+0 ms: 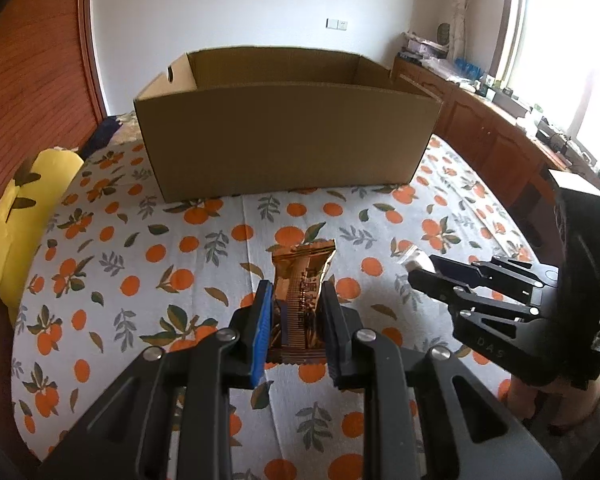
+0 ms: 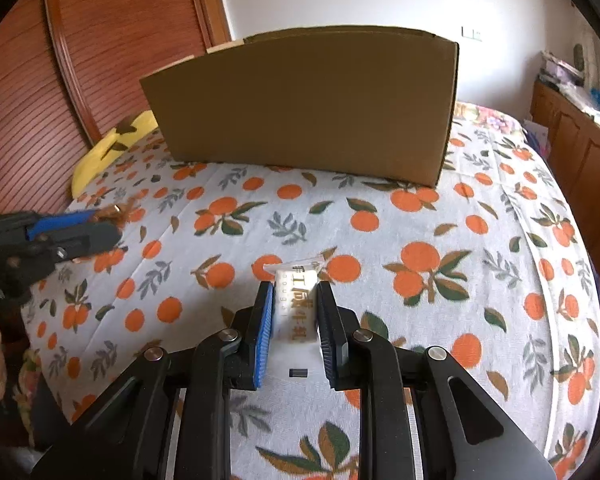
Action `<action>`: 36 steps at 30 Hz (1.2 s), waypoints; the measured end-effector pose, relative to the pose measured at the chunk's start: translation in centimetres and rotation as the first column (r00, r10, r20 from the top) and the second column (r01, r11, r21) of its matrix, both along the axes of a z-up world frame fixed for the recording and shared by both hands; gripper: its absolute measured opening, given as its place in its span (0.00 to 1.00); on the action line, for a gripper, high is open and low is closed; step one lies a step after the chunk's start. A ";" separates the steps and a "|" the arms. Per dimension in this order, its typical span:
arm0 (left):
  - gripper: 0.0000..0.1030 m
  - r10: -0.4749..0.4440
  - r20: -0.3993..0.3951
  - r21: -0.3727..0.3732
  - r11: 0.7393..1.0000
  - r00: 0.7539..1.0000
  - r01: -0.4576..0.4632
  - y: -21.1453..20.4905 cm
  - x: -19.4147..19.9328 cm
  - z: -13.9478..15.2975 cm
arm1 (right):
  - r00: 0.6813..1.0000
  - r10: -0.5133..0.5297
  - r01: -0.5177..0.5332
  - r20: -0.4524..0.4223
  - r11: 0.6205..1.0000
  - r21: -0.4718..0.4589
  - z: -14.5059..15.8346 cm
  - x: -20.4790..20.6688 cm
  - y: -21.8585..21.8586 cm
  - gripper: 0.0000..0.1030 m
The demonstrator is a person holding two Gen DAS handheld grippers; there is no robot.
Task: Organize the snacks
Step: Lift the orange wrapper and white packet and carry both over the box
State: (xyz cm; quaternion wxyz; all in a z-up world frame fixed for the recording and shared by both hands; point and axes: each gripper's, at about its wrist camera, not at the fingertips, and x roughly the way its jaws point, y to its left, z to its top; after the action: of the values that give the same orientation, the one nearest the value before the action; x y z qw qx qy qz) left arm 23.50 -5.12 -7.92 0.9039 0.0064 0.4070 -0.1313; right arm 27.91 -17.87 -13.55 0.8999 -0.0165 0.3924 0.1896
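We've got the left hand-held gripper (image 1: 296,316) pinching a gold snack packet (image 1: 302,300) & the right hand-held gripper (image 2: 293,316) pinching a white nougat packet (image 2: 296,308), both held above the orange-print bed (image 2: 440,240), w/ the open cardboard box (image 1: 284,136) just ahead. To do this well we'd lift each packet over the near wall before letting go, one at a time. Count: 2 snacks, 1 box, 2 grippers, 1 yellow cushion (image 1: 24,216)
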 end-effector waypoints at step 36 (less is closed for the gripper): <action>0.21 -0.108 0.214 -0.042 0.992 0.971 0.120 -0.8 3.7 10.1 | 0.963 -0.015 0.015 0.268 1.000 0.003 15.9 1.0 0.2 0.19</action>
State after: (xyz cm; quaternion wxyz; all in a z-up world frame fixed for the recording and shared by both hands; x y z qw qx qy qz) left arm 27.20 -5.93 2.21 0.9329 0.0189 0.3038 -0.1925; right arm 28.93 -17.65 2.36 0.9460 -0.0388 0.2673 0.1791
